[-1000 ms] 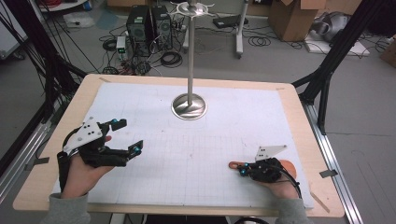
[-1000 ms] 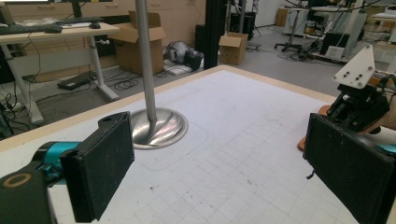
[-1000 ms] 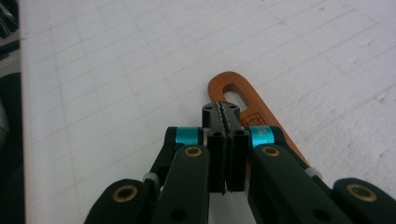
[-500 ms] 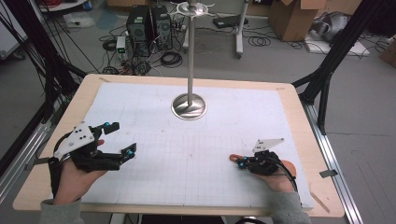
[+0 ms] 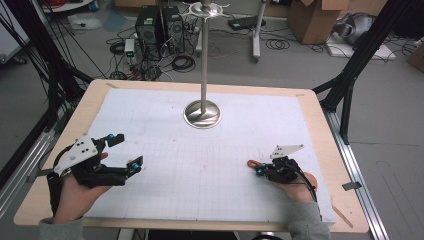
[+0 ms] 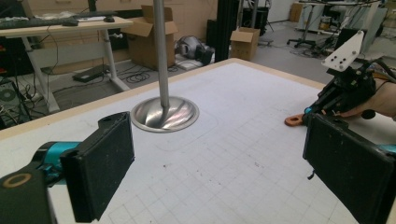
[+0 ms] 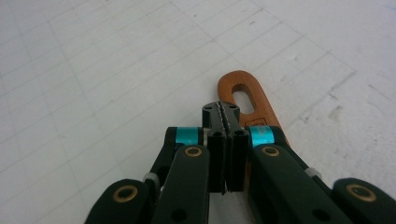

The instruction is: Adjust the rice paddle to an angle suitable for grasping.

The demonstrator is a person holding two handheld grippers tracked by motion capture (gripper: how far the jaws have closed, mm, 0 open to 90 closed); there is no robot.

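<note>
1. Right gripper: near the table's right front, lying low over the white mat; jaws pressed together, nothing between them as far as the right gripper view shows

2. Orange handle: flat, with a slotted end, lying on the mat under and just beyond the right gripper's closed tips; its other end is hidden beneath the gripper, so what tool it belongs to cannot be told

3. Left gripper: near the table's left front, jaws spread wide and holding nothing, aimed across the mat

4. Metal stand: round base and upright pole at the mat's middle back, well apart from both grippers

5. Risk: closed tips pressed on the thin handle would likely push it along the smooth mat rather than lift it

6. Risk: jaws opened too little could ride over the flat handle and close on nothing
</note>
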